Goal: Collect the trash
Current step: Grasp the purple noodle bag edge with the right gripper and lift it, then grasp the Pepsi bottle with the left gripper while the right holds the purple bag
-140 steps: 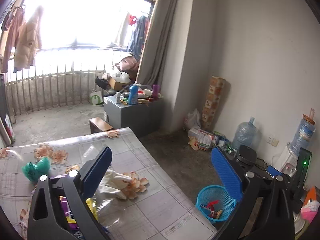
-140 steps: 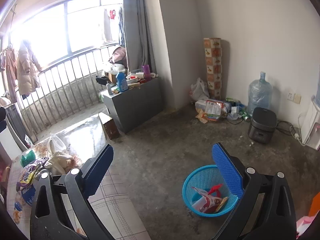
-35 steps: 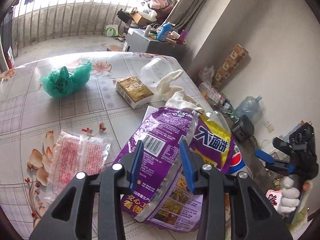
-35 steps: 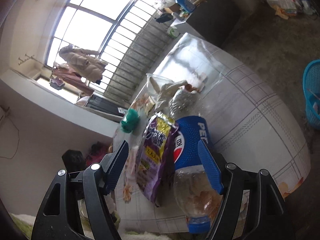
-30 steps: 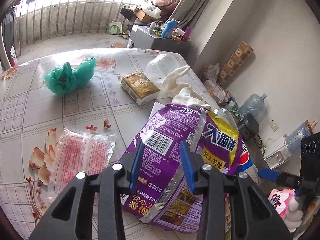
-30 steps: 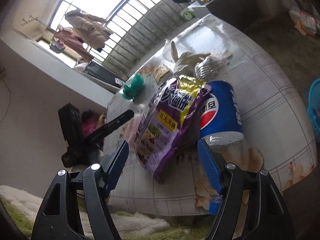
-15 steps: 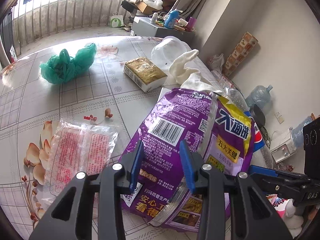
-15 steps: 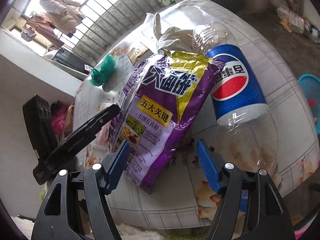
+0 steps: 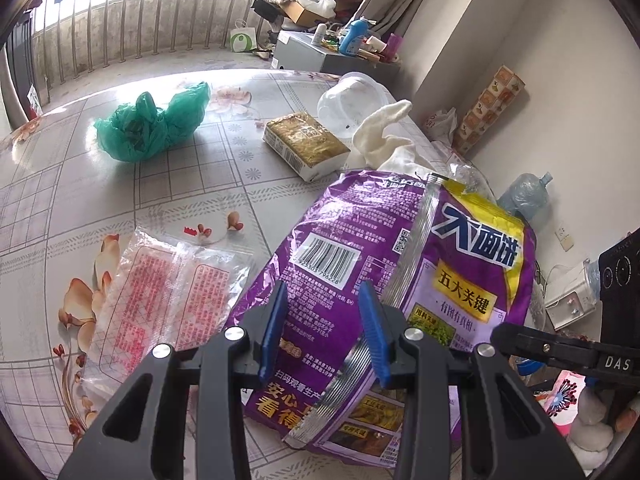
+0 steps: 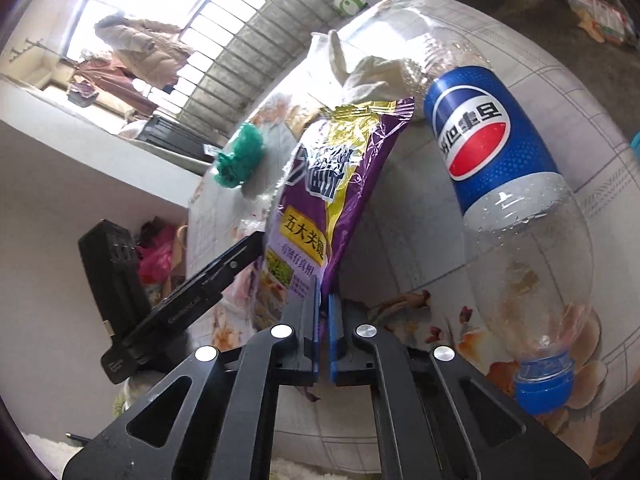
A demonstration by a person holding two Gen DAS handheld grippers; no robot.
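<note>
Half a second ago the right gripper (image 10: 324, 320) had its jaws wide over the near end of the purple snack bag (image 10: 324, 208); now they have just been closing and pinch the bottom edge of the bag between the blue pads, and this edge is lifted a little from the table (image 10: 420, 248). From the left wrist view the bag has hardly changed its place.

The left gripper (image 9: 326, 320) hangs just above the barcode side of the purple snack bag (image 9: 372, 280), its jaws partly open, and the pads do not press on anything.

Taking the bag as landmark: the Pepsi bottle (image 10: 500, 184) lies just beside it on its right, empty, with the blue cap toward the camera. Behind the bag is a white cloth (image 9: 384, 136), touching its far end. A brown packet (image 9: 306, 144) lies near, further back, and a green plastic bag (image 9: 154, 124) is well apart at the far left. A clear wrapper with red print (image 9: 160, 304) lies just left of the bag.
</note>
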